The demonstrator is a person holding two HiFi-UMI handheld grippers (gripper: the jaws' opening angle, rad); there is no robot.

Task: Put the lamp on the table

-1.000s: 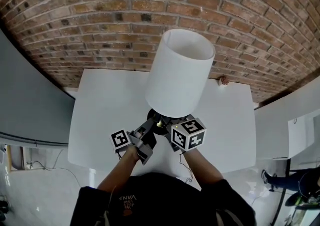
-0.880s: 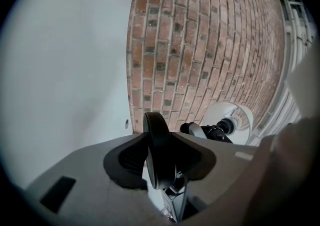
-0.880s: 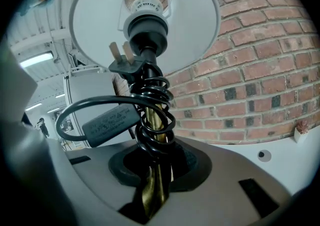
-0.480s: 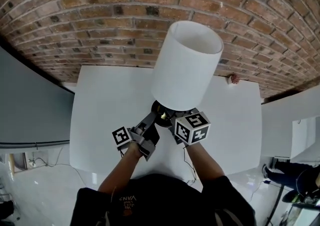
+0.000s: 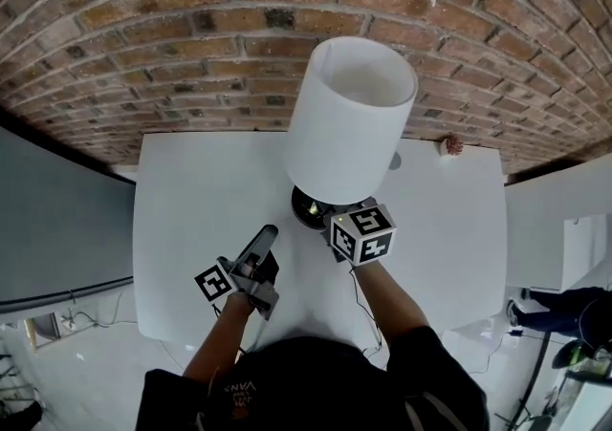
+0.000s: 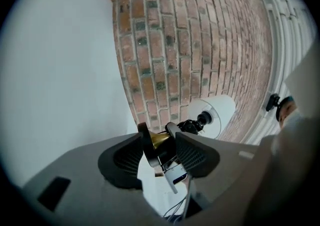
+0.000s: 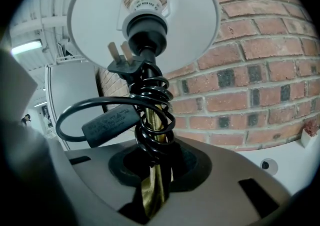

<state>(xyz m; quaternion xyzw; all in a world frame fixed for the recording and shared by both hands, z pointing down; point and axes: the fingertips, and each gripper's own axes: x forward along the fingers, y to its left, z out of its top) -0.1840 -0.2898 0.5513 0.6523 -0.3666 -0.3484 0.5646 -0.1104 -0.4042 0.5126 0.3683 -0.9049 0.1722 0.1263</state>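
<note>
Upright on the white table, toward its 12 o'clock edge by the brick wall, the lamp is seen. Its brass stem, wound with black cord, is clamped by the right gripper. The left gripper is held at 7 o'clock of the base, apart from it, jaws opening with nothing gripped.

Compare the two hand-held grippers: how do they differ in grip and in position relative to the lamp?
Grip: the right hand-held gripper is clamped on the lamp's brass stem. On the left hand-held gripper the jaws are opening, with nothing held between them.
Position: the right one sits under the shade. The left one is clear of the lamp, over the table.
Shared: both point toward the lamp.
</note>
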